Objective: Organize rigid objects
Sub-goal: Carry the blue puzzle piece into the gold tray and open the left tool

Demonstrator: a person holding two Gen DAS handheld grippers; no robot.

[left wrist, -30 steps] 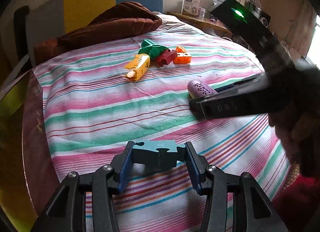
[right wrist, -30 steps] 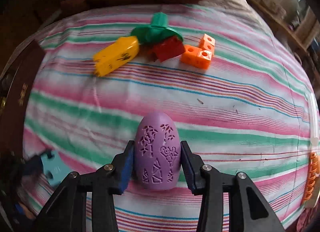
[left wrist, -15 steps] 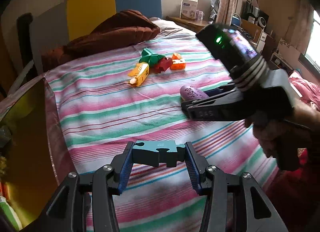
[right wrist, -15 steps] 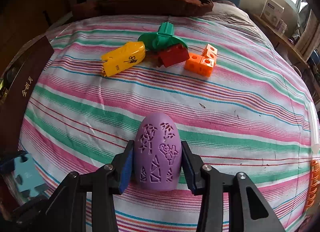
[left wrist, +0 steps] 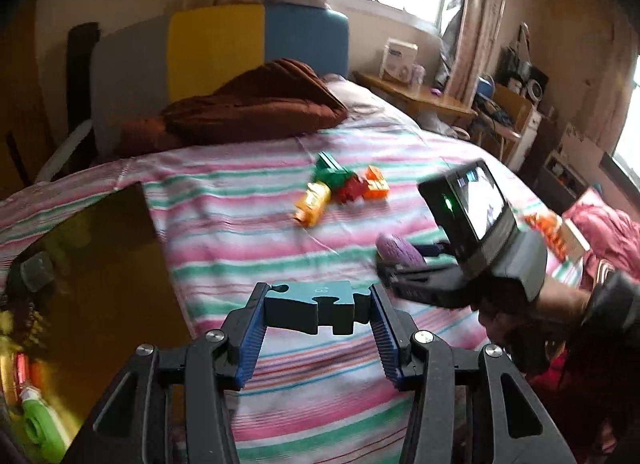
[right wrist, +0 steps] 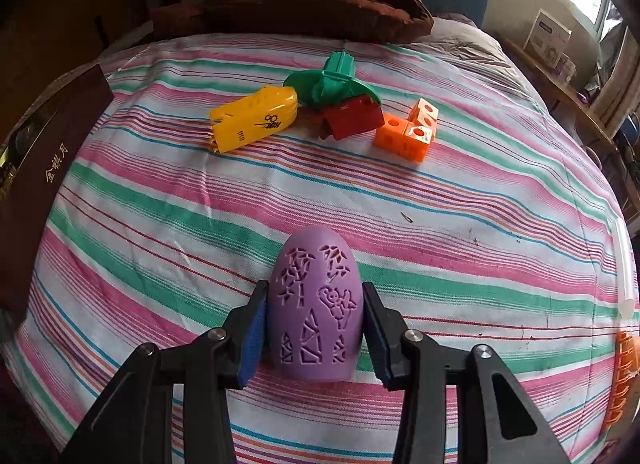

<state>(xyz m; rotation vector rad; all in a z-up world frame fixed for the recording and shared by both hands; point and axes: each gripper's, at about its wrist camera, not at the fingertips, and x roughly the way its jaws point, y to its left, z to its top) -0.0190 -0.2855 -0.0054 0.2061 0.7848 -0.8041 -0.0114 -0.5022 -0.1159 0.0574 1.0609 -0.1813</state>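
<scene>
Toy pile as landmark: yellow block [right wrist: 254,119], green piece [right wrist: 332,81], red block [right wrist: 352,117] and orange cubes [right wrist: 408,131] sit touching or just beside one another mid-bed, near the brown blanket [right wrist: 304,7].

Left gripper [left wrist: 318,314] clamps a blue puzzle piece [left wrist: 316,306], carried above the striped sheet [right wrist: 440,199], well short of the pile. Right gripper [right wrist: 314,328] grips a purple egg [right wrist: 314,304], also short of the pile; whether it touches the sheet is hard to tell.

Judgement: four toys gathered, two in hand left to place.

Room: open sheet between both grippers and the pile. A dark box [right wrist: 36,167] lies at the bed edge left of the pile; more orange items [right wrist: 624,380] lie at the near right edge.
</scene>
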